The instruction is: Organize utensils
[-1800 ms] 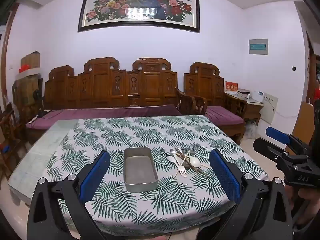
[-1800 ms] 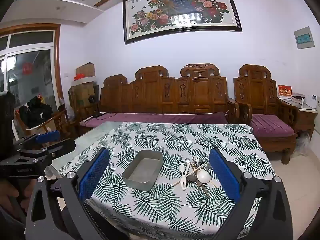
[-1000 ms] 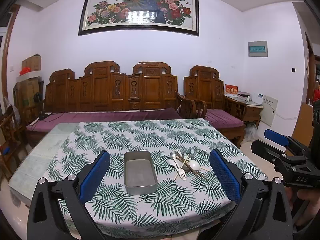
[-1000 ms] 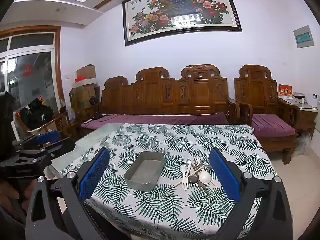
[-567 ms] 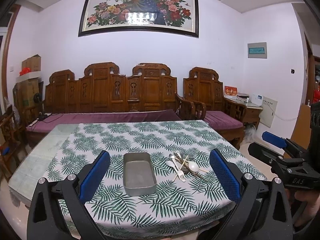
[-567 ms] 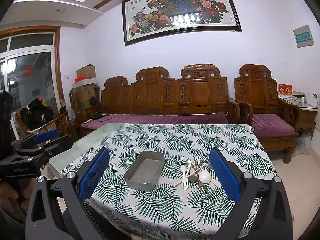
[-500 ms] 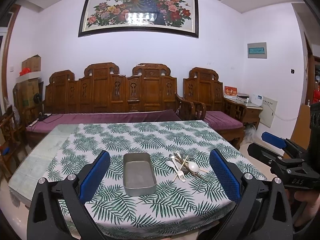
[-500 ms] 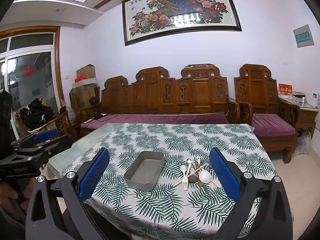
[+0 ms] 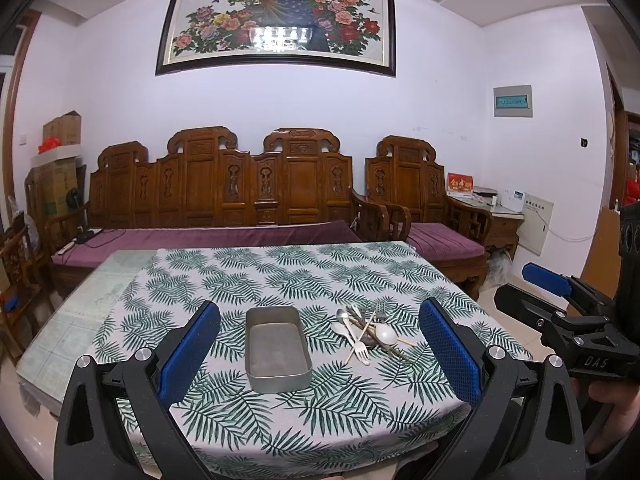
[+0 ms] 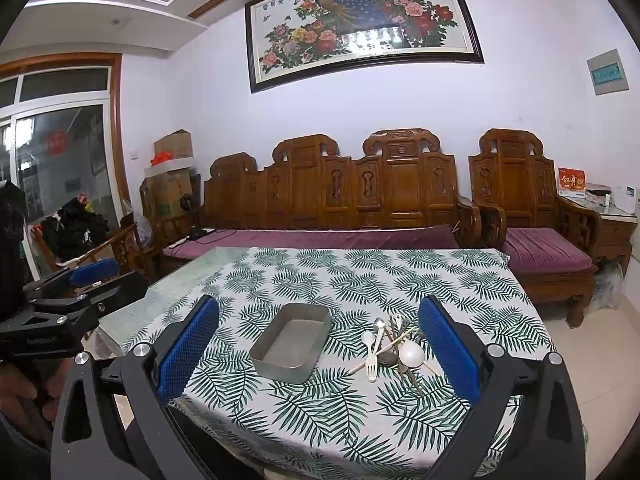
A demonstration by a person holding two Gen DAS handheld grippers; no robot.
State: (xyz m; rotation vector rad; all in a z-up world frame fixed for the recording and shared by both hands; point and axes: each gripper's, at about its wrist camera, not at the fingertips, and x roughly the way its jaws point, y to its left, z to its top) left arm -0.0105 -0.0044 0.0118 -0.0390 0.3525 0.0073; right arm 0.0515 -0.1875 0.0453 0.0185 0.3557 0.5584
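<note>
- Your tabletop [image 9: 224, 276] wears a cloth printed with green fern leaves; a bare glass strip shows along its left edge.
- Behind it a carved wooden sofa [image 9: 224, 196] with purple cushions stands against a white wall, under a framed peacock painting [image 9: 276, 24].
- You hold both tongs level before the near edge, off the tabletop, well short of the things.
- Your left tongs [image 9: 318, 354] are spread wide and hold nothing; your right tongs [image 10: 318, 354] are likewise spread and hold nothing.
- The tin [image 9: 277, 347] lies near the front middle, open side up, long axis running away from you.
- The utensils [image 9: 366, 332] lie in a crossed heap just right of the tin, apart from it: a white fork points its tines toward you, and spoons and chopsticks fan out at angles.
</note>
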